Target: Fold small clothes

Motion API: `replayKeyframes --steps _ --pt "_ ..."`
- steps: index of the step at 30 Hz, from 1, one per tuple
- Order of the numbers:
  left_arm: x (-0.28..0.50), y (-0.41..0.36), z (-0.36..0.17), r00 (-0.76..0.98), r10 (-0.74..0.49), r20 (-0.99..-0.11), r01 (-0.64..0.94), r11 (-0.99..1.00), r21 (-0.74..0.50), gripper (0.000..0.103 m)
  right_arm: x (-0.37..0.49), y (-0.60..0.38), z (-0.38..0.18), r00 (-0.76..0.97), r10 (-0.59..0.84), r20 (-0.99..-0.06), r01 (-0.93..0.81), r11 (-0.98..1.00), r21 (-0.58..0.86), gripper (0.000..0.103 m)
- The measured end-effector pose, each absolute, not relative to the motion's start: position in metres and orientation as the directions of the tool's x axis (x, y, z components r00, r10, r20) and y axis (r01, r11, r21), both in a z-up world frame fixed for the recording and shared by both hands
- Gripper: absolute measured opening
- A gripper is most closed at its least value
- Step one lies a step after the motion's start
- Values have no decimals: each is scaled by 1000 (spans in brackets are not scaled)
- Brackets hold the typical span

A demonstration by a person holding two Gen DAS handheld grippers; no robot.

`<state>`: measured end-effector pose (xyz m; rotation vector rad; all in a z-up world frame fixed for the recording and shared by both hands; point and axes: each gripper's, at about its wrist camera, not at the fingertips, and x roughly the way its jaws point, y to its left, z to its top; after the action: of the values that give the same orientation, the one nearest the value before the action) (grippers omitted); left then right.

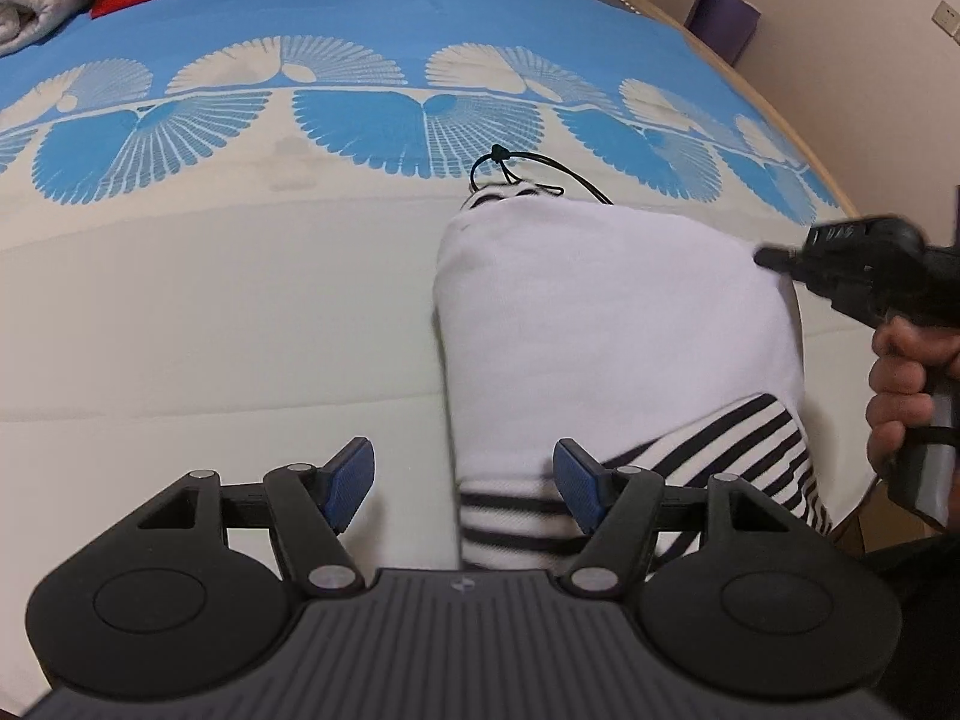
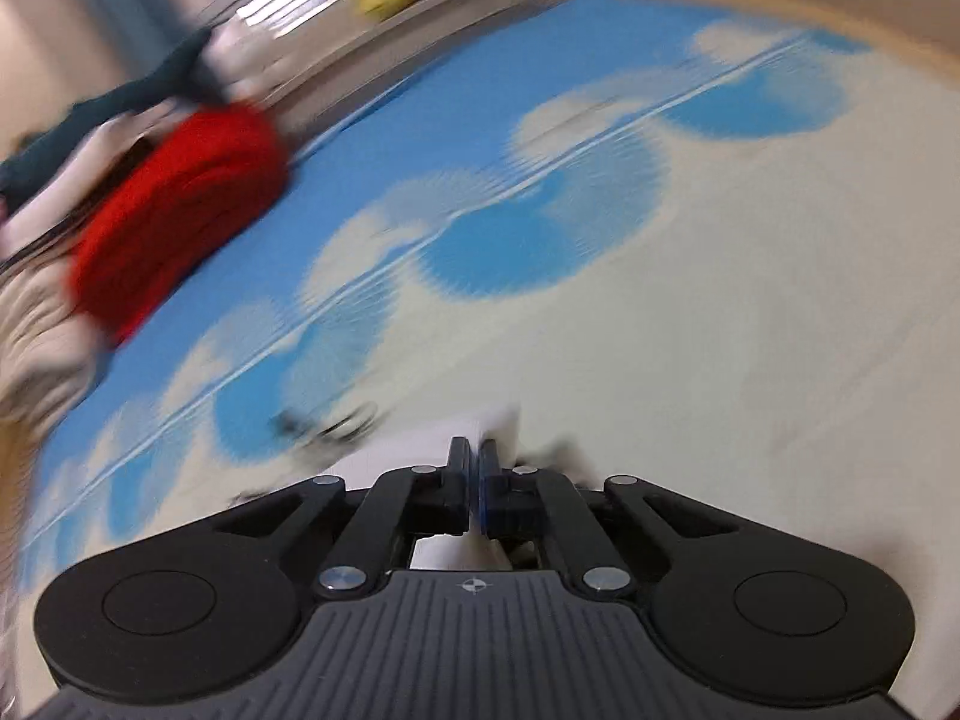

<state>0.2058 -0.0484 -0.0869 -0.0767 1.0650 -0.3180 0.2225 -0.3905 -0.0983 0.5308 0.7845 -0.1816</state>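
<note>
One garment (image 1: 606, 324) is lying on the bed sheet (image 1: 210, 312), right of centre in the left wrist view: white body, black-and-white striped bands at the near end, and a black drawstring (image 1: 522, 171) trailing out of the far end. Its long axis is running from the near edge away toward the blue fan-pattern band, far end narrowing and pointing toward the blue. The near right striped part (image 1: 744, 456) is lying folded diagonally across the white. Count: one garment, one drawstring, two grippers. The left gripper (image 1: 465, 483) is sitting with its jaws spread wide, straddling the garment's near left edge, nothing between the blue pads (image 1: 351, 480); the right pad is over the striped band, contact unclear. The right gripper (image 1: 765, 257) is showing in the same view at the garment's right edge, a hand (image 1: 906, 384) on its grip, tip pinching the white cloth. The right wrist view is confirming it: jaws nearly together with white fabric (image 2: 480, 423) sticking up between them, so it is clamped on the garment. That view is heavily motion-blurred; the rest of the garment is not resolvable there. It is giving a fuller look at a red pile (image 2: 180, 216) with other dark and pale clothes at the sheet's far left. The left wrist view alone is showing the stripes, the drawstring and a purple box (image 1: 723, 18) by the wall.
</note>
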Motion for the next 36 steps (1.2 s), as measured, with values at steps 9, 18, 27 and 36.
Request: replayKeyframes --steps 9,18,27,36 --pt "206 -51 -89 439 -295 -848 219 951 -218 71 212 -387 -94 648 -77 -758 359 909 214 27" --pt "209 -50 -83 440 -325 -837 179 945 -272 71 187 -378 -121 436 299 -849 34 937 347 30" --pt "254 -46 -67 397 -417 -817 173 909 -379 85 175 -408 -115 503 187 -844 139 946 292 65" --pt "297 -43 -155 210 -539 -816 -65 825 -561 91 199 -403 -156 357 200 -912 238 925 296 87"
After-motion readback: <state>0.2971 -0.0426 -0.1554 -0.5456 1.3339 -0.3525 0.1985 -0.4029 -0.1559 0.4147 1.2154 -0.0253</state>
